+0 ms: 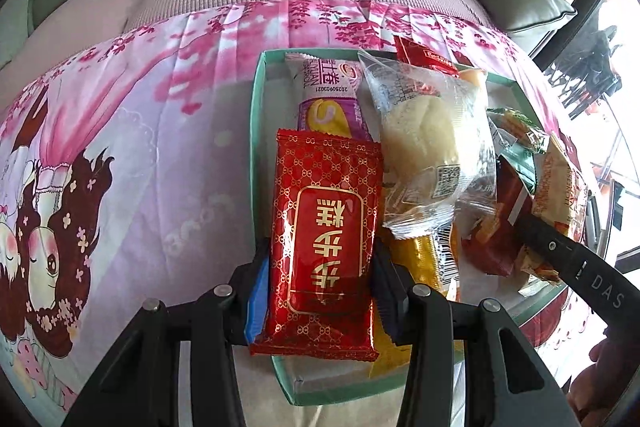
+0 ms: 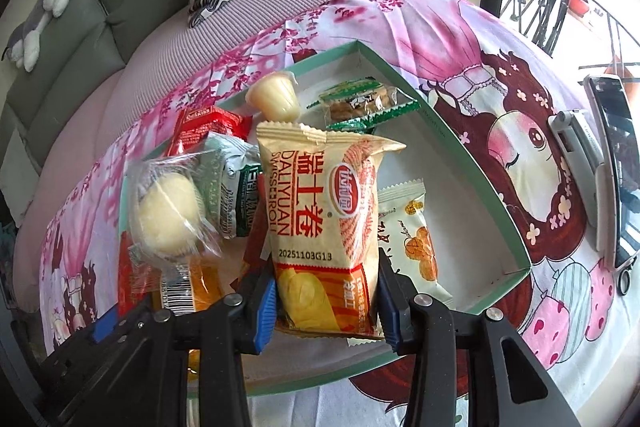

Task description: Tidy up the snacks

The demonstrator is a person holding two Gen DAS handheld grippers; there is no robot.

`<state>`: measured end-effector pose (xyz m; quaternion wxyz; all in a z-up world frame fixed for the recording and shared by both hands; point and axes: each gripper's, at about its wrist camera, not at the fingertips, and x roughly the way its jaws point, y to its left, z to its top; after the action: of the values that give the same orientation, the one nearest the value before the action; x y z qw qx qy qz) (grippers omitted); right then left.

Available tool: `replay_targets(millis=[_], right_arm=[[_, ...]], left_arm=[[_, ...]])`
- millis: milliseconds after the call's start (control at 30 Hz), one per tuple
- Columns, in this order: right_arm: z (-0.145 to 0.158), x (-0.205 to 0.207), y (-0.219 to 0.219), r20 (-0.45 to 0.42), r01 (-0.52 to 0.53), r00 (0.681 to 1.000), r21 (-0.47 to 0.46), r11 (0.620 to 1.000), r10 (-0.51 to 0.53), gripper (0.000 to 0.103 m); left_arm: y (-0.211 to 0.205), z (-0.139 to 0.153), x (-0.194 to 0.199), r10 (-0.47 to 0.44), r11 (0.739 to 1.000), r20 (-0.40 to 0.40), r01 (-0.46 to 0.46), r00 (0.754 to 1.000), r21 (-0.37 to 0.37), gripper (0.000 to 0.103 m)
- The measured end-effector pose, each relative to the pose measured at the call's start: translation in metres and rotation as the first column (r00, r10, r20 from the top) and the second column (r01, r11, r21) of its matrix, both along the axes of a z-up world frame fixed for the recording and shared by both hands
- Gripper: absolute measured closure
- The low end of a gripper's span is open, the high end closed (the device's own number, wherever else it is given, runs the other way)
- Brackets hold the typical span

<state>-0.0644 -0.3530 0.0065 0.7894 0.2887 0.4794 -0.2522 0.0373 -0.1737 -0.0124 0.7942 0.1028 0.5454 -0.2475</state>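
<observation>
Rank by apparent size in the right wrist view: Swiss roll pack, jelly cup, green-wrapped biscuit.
1. Swiss roll pack, held nearest the camera, so likely exaggerated.
2. Green-wrapped biscuit.
3. Jelly cup, close to the biscuit.

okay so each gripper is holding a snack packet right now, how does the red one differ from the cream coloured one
The red packet in the left gripper is red all over with a gold lattice and gold-framed characters; the cream Swiss roll packet in the right gripper is pale with red lettering, a printed date code and a yellow roll picture. The red packet looks flat, the cream one puffier. Both are sealed, crimp-edged, gripped near the lower end and held over the green-rimmed box.
</observation>
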Motion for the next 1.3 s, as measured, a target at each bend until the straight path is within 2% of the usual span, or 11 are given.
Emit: replay_targets(millis=[133, 367, 533, 567, 600, 700, 800, 1000, 1200, 1300], right_arm=[[-0.002, 0.001, 0.001, -0.009, 0.001, 1.0, -0.008, 1.0, -0.001, 0.041], [-0.003, 0.003, 0.002, -0.003, -0.017, 1.0, -0.013, 1.0, 0.017, 0.026], [0.001, 0.001, 0.003, 0.015, -0.022, 1.0, -0.027, 0.999, 0.023, 0.016], [0.002, 0.001, 0.004, 0.019, -0.024, 1.0, -0.033, 0.999, 0.025, 0.013], [0.004, 0.001, 0.005, 0.023, -0.028, 0.999, -0.038, 0.999, 0.029, 0.012], [0.007, 0.0, 0.006, 0.037, -0.027, 0.999, -0.046, 0.999, 0.029, 0.001], [0.01, 0.001, 0.008, 0.045, -0.032, 0.998, -0.061, 0.998, 0.035, 0.0], [0.015, 0.001, 0.016, 0.065, -0.044, 0.997, -0.092, 0.995, 0.05, 0.0], [0.021, -0.003, 0.029, 0.085, -0.053, 0.994, -0.118, 0.992, 0.063, 0.0], [0.027, -0.007, 0.037, 0.101, -0.063, 0.992, -0.145, 0.987, 0.078, 0.0]], left_arm=[[0.0, 0.001, 0.0, -0.002, 1.0, -0.003, 0.002, 1.0, 0.002, 0.056], [0.002, 0.005, -0.001, -0.003, 1.0, -0.025, 0.003, 1.0, -0.015, 0.053], [0.005, 0.014, -0.003, 0.003, 0.999, -0.016, -0.003, 1.0, -0.052, 0.037], [0.006, 0.016, -0.004, 0.011, 0.999, 0.001, -0.011, 1.0, -0.036, 0.027], [0.008, 0.018, -0.004, 0.019, 0.999, 0.017, -0.018, 1.0, -0.026, 0.022], [0.017, 0.023, 0.001, 0.053, 0.998, 0.025, -0.052, 0.998, -0.036, 0.021], [0.025, 0.026, 0.005, 0.088, 0.996, 0.065, -0.086, 0.994, -0.019, 0.016], [0.043, 0.034, 0.016, 0.164, 0.985, 0.174, -0.17, 0.971, 0.023, 0.016], [0.053, 0.044, 0.019, 0.219, 0.951, 0.304, -0.272, 0.927, 0.145, 0.016], [0.063, 0.047, 0.017, 0.245, 0.952, 0.279, -0.285, 0.929, 0.111, 0.016]])
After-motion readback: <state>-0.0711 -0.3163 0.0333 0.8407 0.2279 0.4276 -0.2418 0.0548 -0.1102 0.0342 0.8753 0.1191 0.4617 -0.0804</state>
